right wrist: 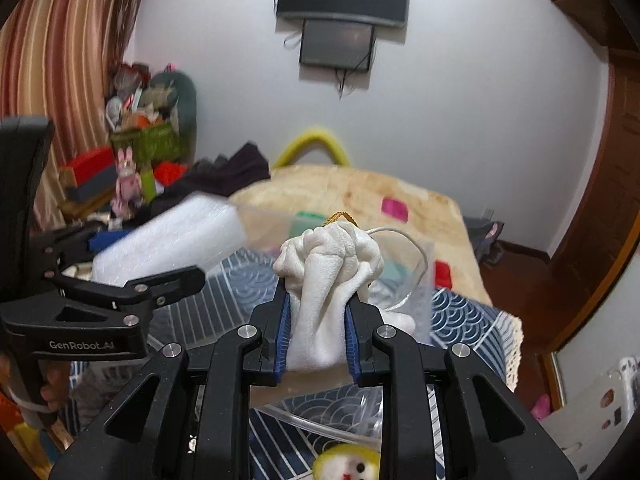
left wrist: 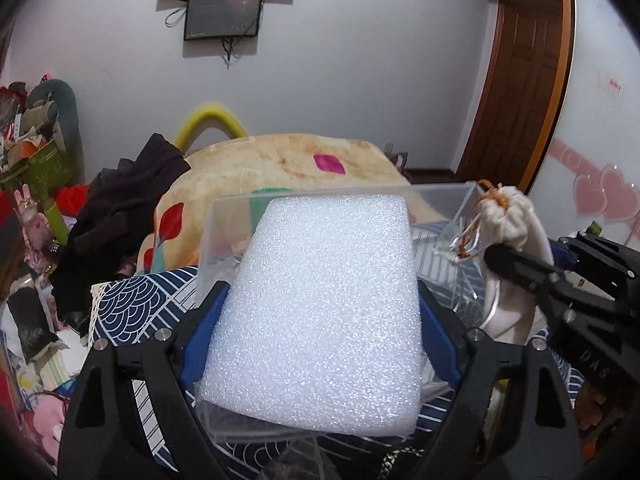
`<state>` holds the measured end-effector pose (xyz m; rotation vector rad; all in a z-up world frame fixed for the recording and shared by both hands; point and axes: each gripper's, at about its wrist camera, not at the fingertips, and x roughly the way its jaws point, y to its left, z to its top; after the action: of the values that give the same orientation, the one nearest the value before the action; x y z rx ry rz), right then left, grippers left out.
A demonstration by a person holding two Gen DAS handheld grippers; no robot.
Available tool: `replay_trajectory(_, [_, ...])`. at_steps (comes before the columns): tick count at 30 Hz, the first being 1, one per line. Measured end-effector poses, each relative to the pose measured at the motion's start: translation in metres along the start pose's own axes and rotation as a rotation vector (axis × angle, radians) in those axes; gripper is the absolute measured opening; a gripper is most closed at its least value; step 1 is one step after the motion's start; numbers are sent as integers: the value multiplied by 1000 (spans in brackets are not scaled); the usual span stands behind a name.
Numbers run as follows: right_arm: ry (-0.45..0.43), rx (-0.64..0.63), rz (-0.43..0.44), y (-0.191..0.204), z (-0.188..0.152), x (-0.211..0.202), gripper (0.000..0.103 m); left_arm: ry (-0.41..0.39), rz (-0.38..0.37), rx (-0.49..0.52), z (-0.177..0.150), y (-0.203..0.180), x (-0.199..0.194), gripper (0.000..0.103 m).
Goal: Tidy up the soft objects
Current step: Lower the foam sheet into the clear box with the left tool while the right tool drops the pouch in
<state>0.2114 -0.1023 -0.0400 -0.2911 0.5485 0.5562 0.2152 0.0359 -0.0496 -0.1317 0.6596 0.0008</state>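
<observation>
My left gripper (left wrist: 320, 304) is shut on a white foam block (left wrist: 324, 300) and holds it tilted over a clear plastic box (left wrist: 224, 216) on a blue patterned cloth (left wrist: 132, 304). The block also shows in the right wrist view (right wrist: 168, 240). My right gripper (right wrist: 318, 300) is shut on a white drawstring pouch (right wrist: 332, 272) with an orange cord, held above the box's right side (right wrist: 416, 280). In the left wrist view the pouch (left wrist: 508, 212) sits at the right, beside the box's far corner.
A beige blanket (left wrist: 288, 160) covers the bed behind the box. Dark clothes (left wrist: 132, 200) lie at the left. A small yellow and white plush (right wrist: 348, 464) lies on the cloth below my right gripper. Clutter (right wrist: 140, 140) fills the left corner.
</observation>
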Motion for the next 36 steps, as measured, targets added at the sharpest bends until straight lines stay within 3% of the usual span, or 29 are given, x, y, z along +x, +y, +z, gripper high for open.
replay_trajectory(8, [134, -27, 26, -4, -3, 20, 22, 56, 32, 63, -2, -12, 17, 88])
replay_trajectory(13, [159, -9, 35, -7, -4, 18, 31, 61, 41, 83, -2, -14, 15, 89])
replay_trajectory(16, [146, -2, 35, -9, -3, 12, 37, 61, 30, 73, 0, -11, 11, 89])
replay_trajectory(21, [90, 5, 30, -12, 2, -1, 58, 41, 14, 48, 4, -5, -3, 92])
replay_trajectory(29, [-27, -4, 5, -6, 10, -39, 66, -68, 18, 59, 4, -6, -51, 100])
replay_trajectory(36, [-99, -6, -9, 2, -3, -67, 72, -142, 25, 85, -10, -6, -91, 103])
